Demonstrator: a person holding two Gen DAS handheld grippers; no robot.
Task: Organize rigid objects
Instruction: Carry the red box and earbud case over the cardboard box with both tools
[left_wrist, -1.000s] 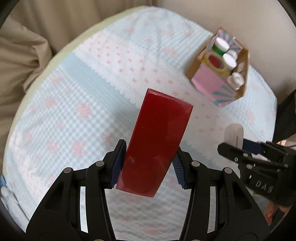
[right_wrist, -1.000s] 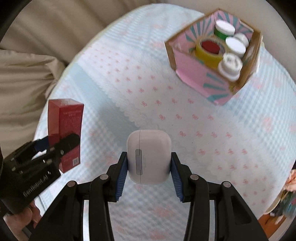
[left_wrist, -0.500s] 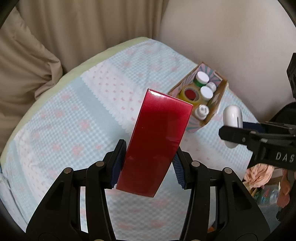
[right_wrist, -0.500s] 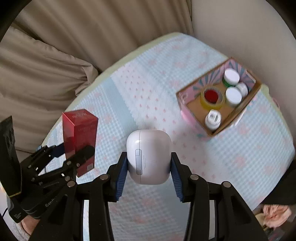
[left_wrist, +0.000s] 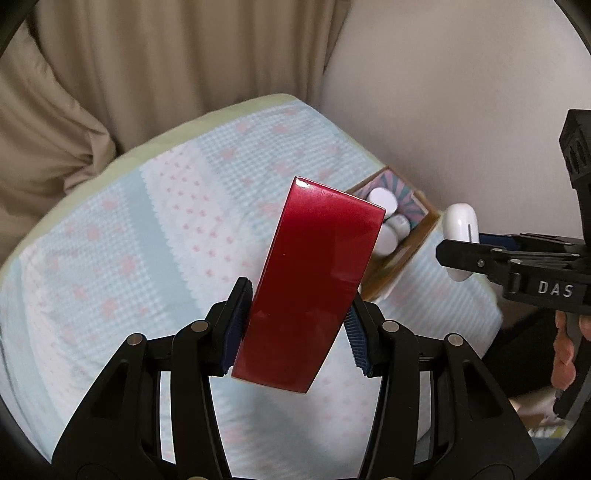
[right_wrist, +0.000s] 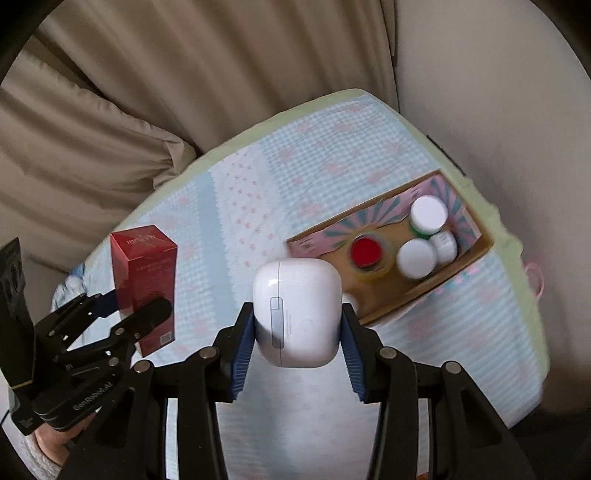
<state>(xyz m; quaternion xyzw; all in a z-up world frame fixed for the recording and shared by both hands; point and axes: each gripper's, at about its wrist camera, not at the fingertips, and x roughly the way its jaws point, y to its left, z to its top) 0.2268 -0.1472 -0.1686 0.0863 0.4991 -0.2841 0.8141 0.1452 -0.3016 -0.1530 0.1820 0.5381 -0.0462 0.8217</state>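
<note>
My left gripper (left_wrist: 295, 325) is shut on a tall glossy red box (left_wrist: 314, 280), held tilted high above the table; it also shows at the left of the right wrist view (right_wrist: 144, 284). My right gripper (right_wrist: 297, 339) is shut on a white earbud case (right_wrist: 297, 314), also seen at the right of the left wrist view (left_wrist: 460, 236). A pink and teal cardboard box (right_wrist: 424, 291) stands at the table's right side, holding white-capped bottles (right_wrist: 428, 214) and a tape roll (right_wrist: 367, 253) with a red centre.
The table carries a light blue and pink patterned cloth (right_wrist: 280, 177). Beige curtains (right_wrist: 184, 74) hang behind it and a pale wall (left_wrist: 461, 92) stands at the right. The table's right edge drops off just past the cardboard box.
Both grippers have lifted up and back from the table with their objects held. The table and cardboard box now look smaller and farther, and curtains and wall have come into view.
</note>
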